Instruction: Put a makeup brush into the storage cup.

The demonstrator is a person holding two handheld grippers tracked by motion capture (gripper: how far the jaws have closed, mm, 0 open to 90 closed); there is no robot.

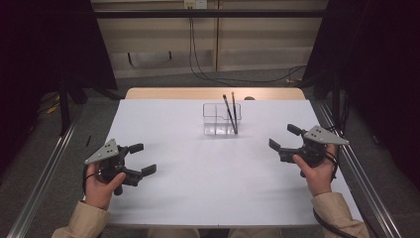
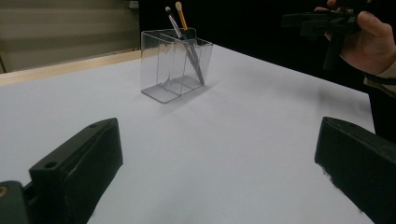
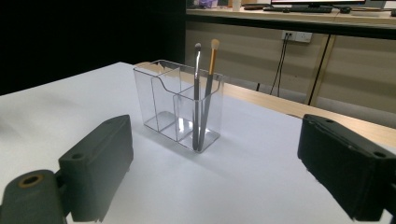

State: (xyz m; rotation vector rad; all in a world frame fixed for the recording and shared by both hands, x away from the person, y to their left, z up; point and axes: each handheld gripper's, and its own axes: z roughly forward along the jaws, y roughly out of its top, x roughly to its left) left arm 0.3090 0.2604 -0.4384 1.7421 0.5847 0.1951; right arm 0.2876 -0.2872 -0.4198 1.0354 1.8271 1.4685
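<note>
Both tools rest low over the white surface [image 1: 208, 168] with their jaws spread apart and nothing between them. At the near left of the high view, the left tool [image 1: 139, 159] sits in the person's left hand [image 1: 101, 186] with its jaws pointing toward the middle of the surface; the right tool [image 1: 283, 138] is held by the right hand [image 1: 317, 171] at the right edge, its jaws angled inward and toward the far side. A clear organizer [image 1: 221, 119] with several compartments stands upright toward the far middle of the surface, well apart from both tools. Two brushes [image 1: 230, 114] stand in its right end compartment as seen from above, leaning slightly with their tips rising above the rim. In the right tool's view, the grey-handled brush [image 3: 196, 93] and the gold-handled brush [image 3: 209, 88] lean close together in that end compartment.
</note>
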